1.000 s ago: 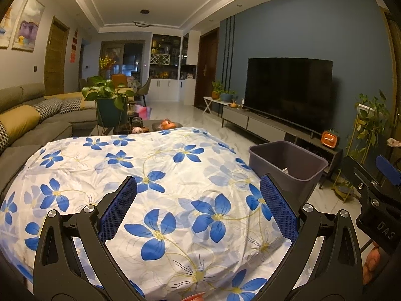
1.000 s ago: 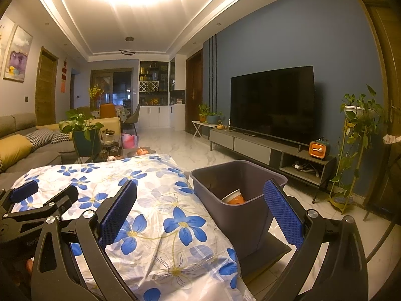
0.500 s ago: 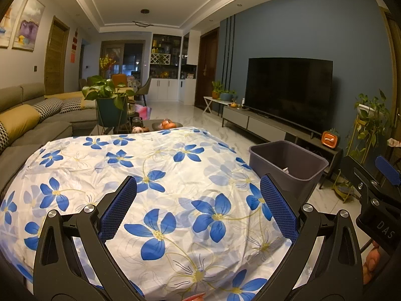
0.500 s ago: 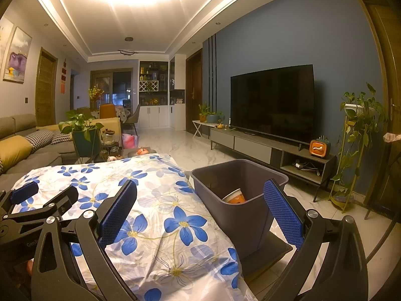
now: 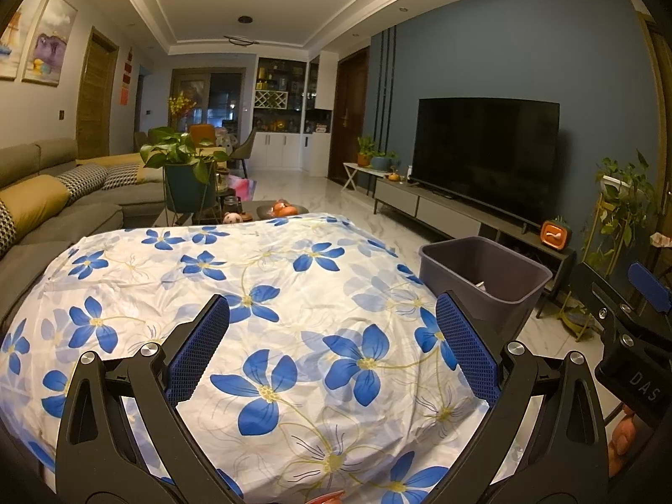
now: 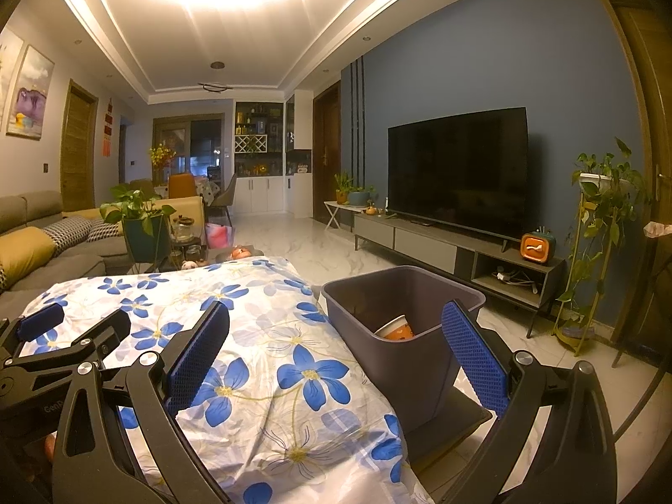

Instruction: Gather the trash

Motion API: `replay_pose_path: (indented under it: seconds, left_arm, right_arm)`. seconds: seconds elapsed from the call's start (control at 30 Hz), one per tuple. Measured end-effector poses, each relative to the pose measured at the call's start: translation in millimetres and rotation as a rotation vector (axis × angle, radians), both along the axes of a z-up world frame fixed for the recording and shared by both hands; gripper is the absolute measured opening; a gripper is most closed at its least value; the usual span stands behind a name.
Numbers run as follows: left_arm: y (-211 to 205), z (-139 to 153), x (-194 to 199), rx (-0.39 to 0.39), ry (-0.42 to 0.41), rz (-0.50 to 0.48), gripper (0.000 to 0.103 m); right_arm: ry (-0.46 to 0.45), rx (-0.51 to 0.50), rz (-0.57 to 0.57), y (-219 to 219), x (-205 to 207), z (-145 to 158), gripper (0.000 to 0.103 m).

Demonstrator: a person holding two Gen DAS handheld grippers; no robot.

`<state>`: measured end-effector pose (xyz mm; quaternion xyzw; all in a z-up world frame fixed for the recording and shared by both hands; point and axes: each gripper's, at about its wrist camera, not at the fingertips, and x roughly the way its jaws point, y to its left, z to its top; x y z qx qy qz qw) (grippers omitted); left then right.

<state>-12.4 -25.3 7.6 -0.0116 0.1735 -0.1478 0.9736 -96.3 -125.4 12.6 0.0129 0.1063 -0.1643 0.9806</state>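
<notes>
Trash, a paper cup [image 6: 397, 327] with an orange print, lies tilted inside the grey bin [image 6: 403, 357]; something pale and small also shows in the bin in the left wrist view, too small to tell what. The bin stands on the floor, just beside the right edge of the table, which is covered by a white cloth with blue flowers [image 5: 260, 290]. The left gripper [image 5: 332, 344] is held level over the near end of the cloth, its jaws spread wide with nothing between the blue pads. The right gripper [image 6: 336, 348] hangs over the near right edge of the table, facing the bin, its jaws also wide apart and empty. The two grippers sit side by side, each in the other's view.
</notes>
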Motion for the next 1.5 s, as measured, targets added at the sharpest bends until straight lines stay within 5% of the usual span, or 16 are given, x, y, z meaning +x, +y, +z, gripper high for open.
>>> replay_pose_path:
  seconds: [1.33, 1.5]
  left_arm:
    - [3.2, -1.0, -1.2, 0.003, -0.013, 0.005, 0.097]
    - [7.5, -2.8, -2.5, 0.018, -0.028, 0.018, 0.083]
  right_arm:
    - [-0.003, 0.005, -0.002, -0.4, 0.1, 0.6, 0.097]
    - [-0.002, 0.005, -0.001, 0.4, 0.8, -0.3, 0.097]
